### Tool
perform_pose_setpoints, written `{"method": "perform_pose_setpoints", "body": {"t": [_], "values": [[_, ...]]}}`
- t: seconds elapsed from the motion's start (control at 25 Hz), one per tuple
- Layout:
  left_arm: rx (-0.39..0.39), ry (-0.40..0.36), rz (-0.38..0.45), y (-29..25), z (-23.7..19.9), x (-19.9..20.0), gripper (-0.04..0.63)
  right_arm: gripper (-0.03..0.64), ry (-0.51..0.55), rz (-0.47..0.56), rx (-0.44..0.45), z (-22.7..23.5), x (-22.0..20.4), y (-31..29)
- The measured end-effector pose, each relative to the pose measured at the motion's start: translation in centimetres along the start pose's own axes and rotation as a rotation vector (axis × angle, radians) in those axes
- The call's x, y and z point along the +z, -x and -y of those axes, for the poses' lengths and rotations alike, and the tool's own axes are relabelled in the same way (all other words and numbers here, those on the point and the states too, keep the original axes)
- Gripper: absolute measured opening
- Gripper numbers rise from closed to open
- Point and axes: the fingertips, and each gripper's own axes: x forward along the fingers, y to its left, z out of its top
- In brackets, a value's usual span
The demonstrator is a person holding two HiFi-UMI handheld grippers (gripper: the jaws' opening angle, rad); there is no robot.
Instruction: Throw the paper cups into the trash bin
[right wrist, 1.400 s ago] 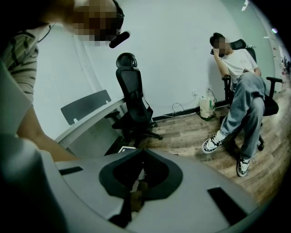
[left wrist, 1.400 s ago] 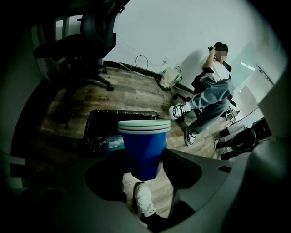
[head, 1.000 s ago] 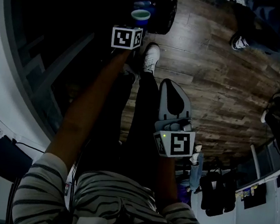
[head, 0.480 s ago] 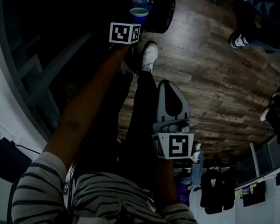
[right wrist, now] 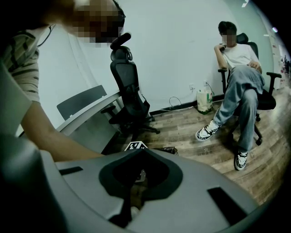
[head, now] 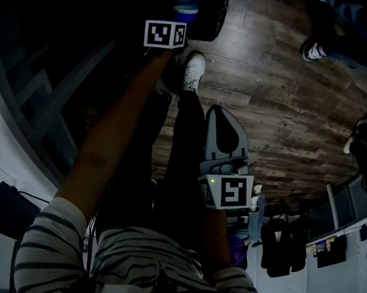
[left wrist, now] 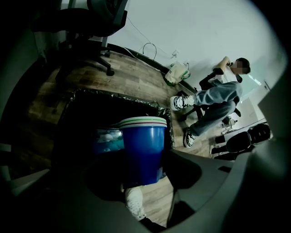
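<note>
Over the wooden floor [head: 277, 88], the left gripper [left wrist: 142, 175] grasps stacked blue paper cups [left wrist: 143, 145] above the black-lined trash bin [left wrist: 113, 95], seemingly for dropping, while the right gripper [head: 223, 117] hangs clenched, empty.

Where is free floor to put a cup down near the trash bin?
The wooden floor is bare between the holder's white shoe, the trash bin and the seated person's shoe. It is crowded by the dark bags at lower right, and at the bin, where blue cups hang.
</note>
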Motion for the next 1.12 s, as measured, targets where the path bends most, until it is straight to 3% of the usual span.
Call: {"method": "perform_pose_setpoints", "body": {"t": [1.12], "values": [[-0.004, 0.033, 0.008, -0.9, 0.5, 0.9, 0.266, 0.017, -0.008, 0.018, -0.022, 0.5, -0.1, 0.4]]}}
